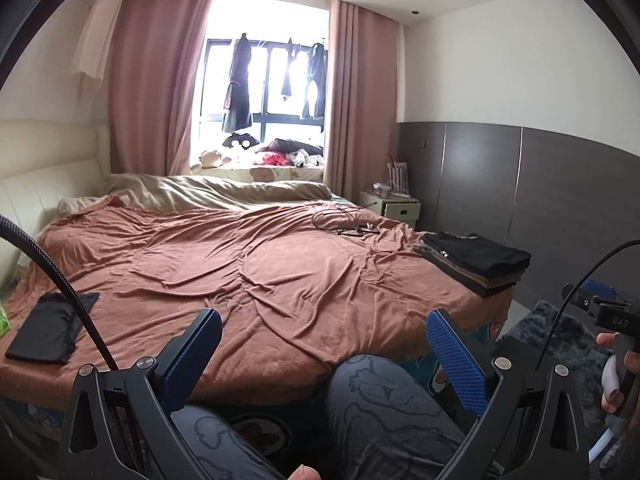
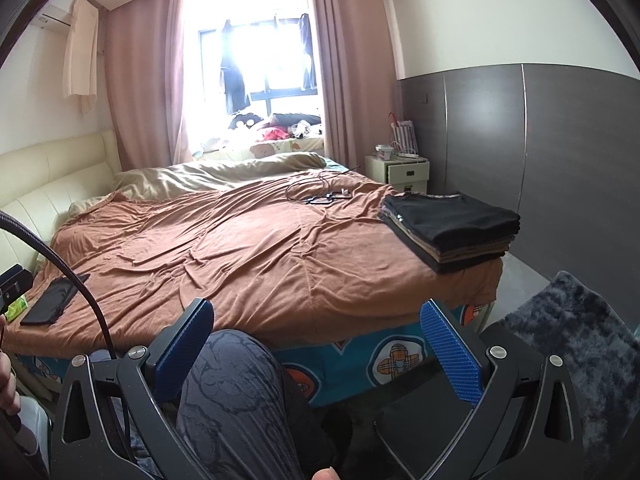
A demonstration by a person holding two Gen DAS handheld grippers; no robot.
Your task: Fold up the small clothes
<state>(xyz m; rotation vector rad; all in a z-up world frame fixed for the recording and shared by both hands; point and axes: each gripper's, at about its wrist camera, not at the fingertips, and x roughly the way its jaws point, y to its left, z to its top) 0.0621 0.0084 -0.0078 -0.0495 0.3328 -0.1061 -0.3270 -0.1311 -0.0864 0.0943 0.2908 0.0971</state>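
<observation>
A stack of folded clothes, black on top with brown layers under it, rests on the bed's near right corner. A single folded black garment lies flat at the bed's near left edge. My left gripper is open with nothing between its blue pads, held back from the bed above a person's patterned grey trouser legs. My right gripper is open and holds nothing, also short of the bed over a knee.
The bed carries a wrinkled brown blanket with cables and small devices at its far right. A beige duvet lies at the back. A grey rug covers the floor on the right; a nightstand stands by the wall.
</observation>
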